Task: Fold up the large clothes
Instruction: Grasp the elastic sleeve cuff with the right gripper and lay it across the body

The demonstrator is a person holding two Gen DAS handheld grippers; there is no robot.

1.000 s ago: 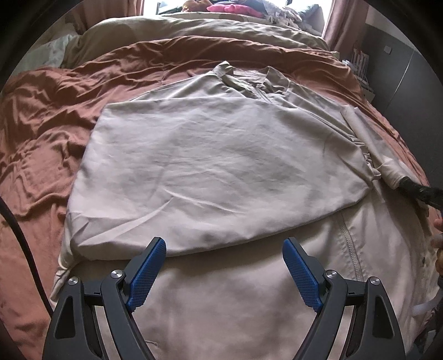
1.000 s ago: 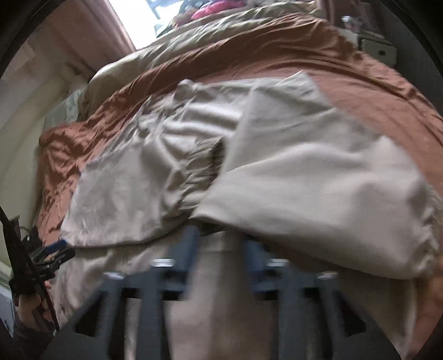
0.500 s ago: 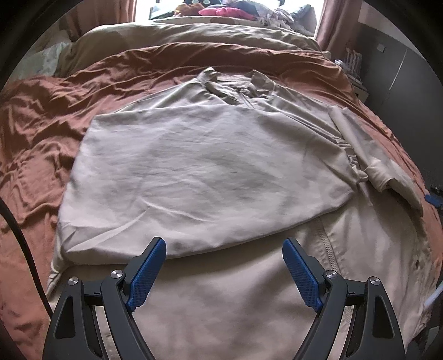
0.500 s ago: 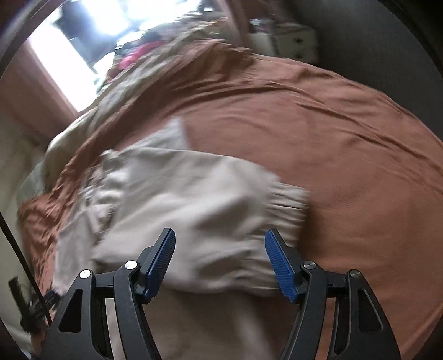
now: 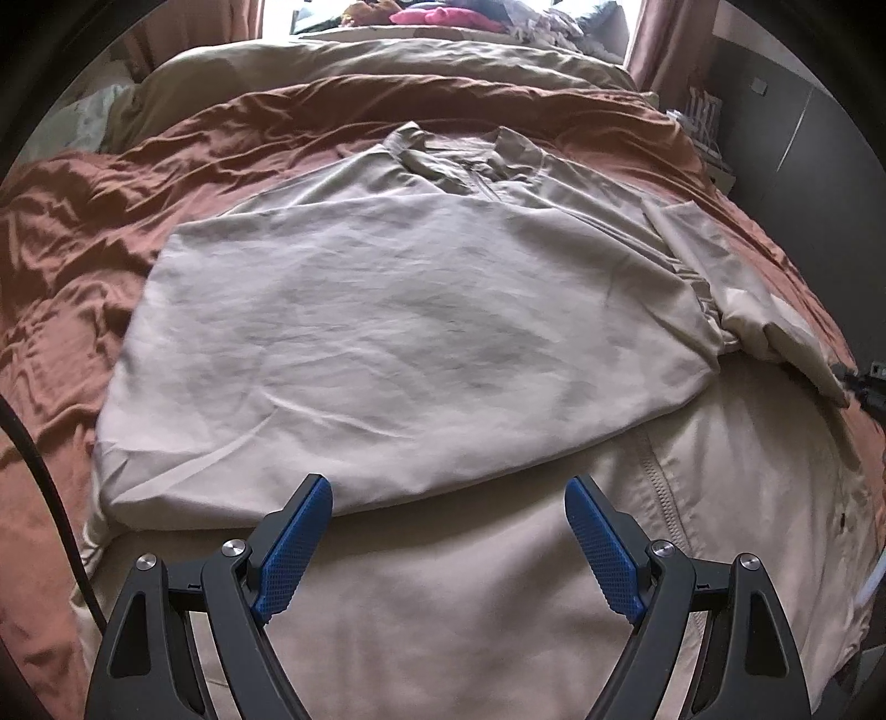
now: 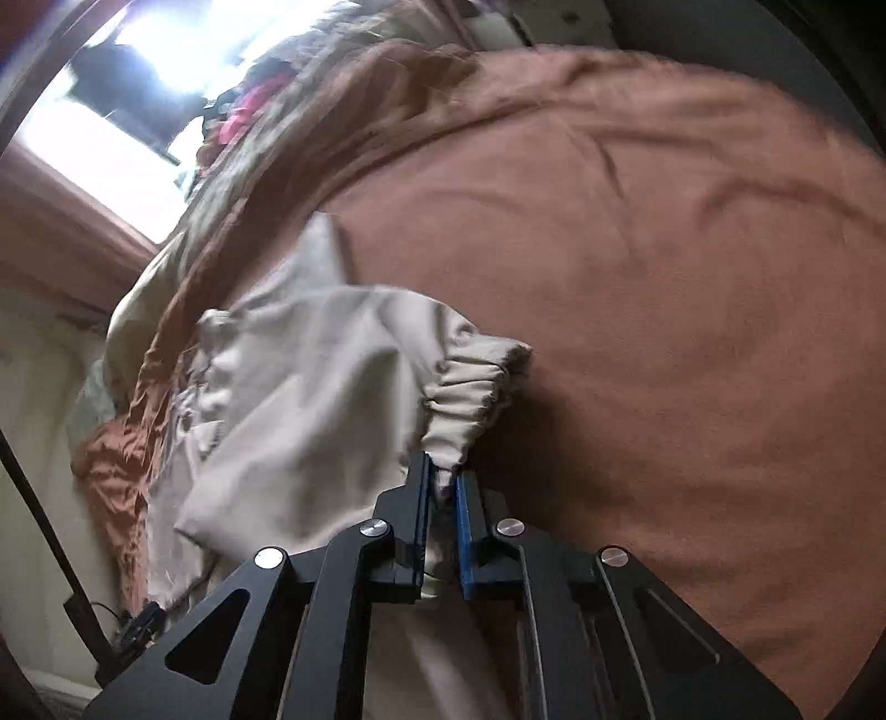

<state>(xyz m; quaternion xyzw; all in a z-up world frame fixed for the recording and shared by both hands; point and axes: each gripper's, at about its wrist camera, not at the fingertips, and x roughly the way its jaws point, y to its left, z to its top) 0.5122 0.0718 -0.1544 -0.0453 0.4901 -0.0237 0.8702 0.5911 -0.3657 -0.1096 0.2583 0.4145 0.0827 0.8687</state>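
A large beige jacket (image 5: 398, 332) lies on a rust-brown duvet (image 5: 111, 232), its left side folded across the body, zipper (image 5: 659, 498) showing on the near part. My left gripper (image 5: 448, 531) is open and empty, hovering over the jacket's near hem. The right sleeve (image 5: 736, 288) lies at the jacket's right edge. In the right wrist view my right gripper (image 6: 441, 487) is shut on the sleeve's elastic cuff (image 6: 470, 393), with the sleeve (image 6: 310, 387) bunched to its left over the duvet (image 6: 664, 277).
A beige blanket (image 5: 387, 61) and a pile of pink clothes (image 5: 443, 14) lie at the head of the bed by the window. A dark cabinet (image 5: 803, 111) stands to the right. A black cable (image 5: 33, 471) hangs at the left.
My right gripper was shut on cloth, opened over the sleeve cuff and has closed on it. My left gripper stayed open, with its view drawing back slightly.
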